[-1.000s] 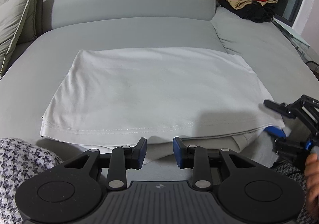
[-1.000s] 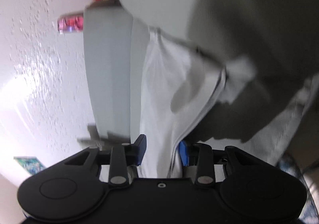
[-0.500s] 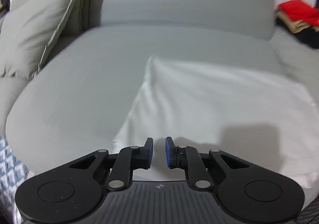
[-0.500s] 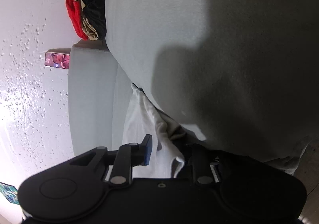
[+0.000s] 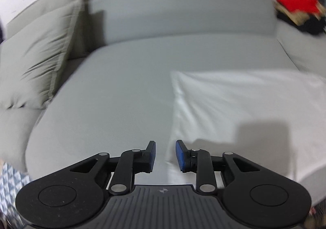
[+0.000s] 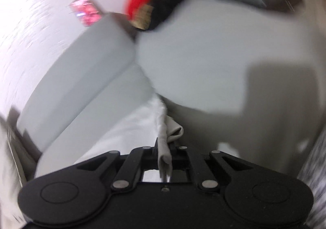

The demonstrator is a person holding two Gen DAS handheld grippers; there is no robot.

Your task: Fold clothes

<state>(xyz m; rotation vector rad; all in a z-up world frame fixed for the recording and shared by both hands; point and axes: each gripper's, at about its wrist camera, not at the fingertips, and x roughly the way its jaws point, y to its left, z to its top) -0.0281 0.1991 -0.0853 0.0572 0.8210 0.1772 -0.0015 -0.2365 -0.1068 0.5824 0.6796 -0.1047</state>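
A white garment [image 5: 234,104] lies spread flat on the grey sofa seat [image 5: 114,94], filling the right half of the left wrist view. My left gripper [image 5: 165,154] is open and empty, low at the garment's near left corner, with the edge running between its blue pads. In the right wrist view my right gripper [image 6: 164,150] is shut on the garment's right edge [image 6: 163,137]; bunched cloth runs back between the fingers. The rest of the garment [image 6: 122,133] stretches away to the left.
The grey sofa backrest [image 5: 183,10] runs across the far side. Two beige cushions [image 5: 38,53] lean at the left. A stack of red, tan and black clothes [image 5: 297,10] sits at the far right, also seen in the right wrist view [image 6: 150,4].
My left gripper slid left along the garment's near edge to its left corner and stayed open. My right gripper closed on the garment's right edge and rotated its view.
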